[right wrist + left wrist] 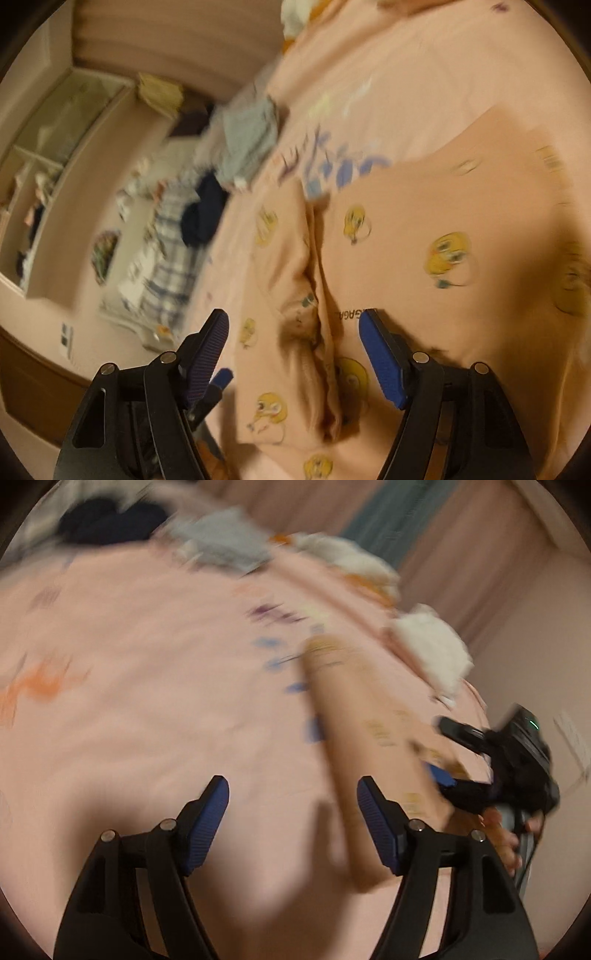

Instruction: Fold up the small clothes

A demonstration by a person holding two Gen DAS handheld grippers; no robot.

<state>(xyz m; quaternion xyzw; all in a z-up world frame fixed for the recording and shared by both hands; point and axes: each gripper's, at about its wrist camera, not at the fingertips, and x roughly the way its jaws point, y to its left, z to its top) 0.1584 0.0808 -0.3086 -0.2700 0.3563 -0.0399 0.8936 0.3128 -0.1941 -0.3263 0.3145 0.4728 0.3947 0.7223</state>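
Note:
A small peach garment (424, 236) printed with yellow cartoon birds lies on the pink bedsheet (424, 66), with a deep crease down its middle. In the left wrist view it shows as a long blurred peach strip (354, 716). My right gripper (295, 332) is open just above the garment's crease, holding nothing. My left gripper (291, 797) is open over bare sheet (147, 701), left of the garment. The right gripper (476, 760) also shows at the far right of the left wrist view, its fingers on either side of the garment's edge.
At the far edge of the bed lie a dark navy garment (110, 520), a grey-blue folded piece (225, 542) and white fluffy items (432, 646). A plaid cloth (173, 258) and white shelves (55, 147) stand beside the bed.

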